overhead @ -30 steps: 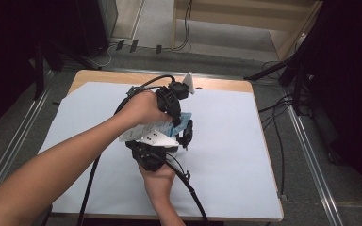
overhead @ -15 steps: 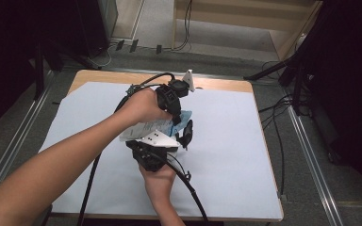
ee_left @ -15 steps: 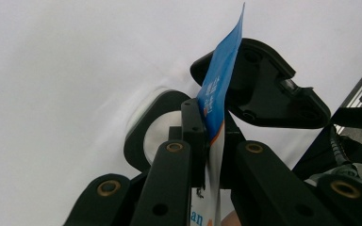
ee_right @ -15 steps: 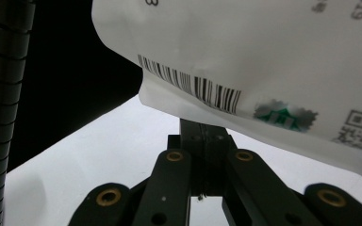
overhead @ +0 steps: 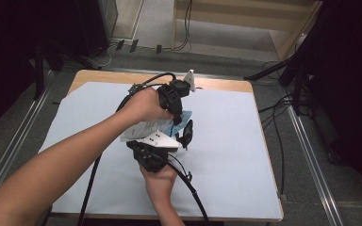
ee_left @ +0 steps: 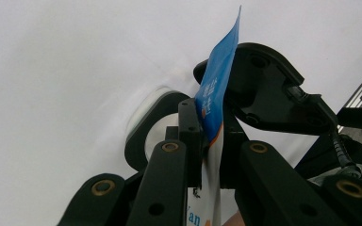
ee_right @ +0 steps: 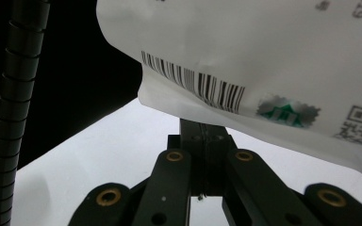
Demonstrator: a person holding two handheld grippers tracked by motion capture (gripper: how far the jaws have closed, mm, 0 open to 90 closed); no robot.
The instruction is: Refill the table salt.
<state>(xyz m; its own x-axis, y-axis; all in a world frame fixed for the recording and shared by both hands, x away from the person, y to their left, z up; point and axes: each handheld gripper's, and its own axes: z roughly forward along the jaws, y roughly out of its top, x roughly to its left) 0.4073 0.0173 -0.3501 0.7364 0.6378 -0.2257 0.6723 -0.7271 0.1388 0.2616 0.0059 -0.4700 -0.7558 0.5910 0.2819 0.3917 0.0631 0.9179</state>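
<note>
Near the middle of the white-covered tabletop (overhead: 245,141), a flat white plastic packet with a blue end and printed barcode (overhead: 143,129) is held off the surface between the two hands. The left tool (ee_left: 210,141) is clenched on the packet's blue edge, reaching in from nine o'clock. The right tool (ee_right: 203,155), coming up from six o'clock, has its jaws pressed together beneath the packet's barcode side, gripping nothing visible.
</note>
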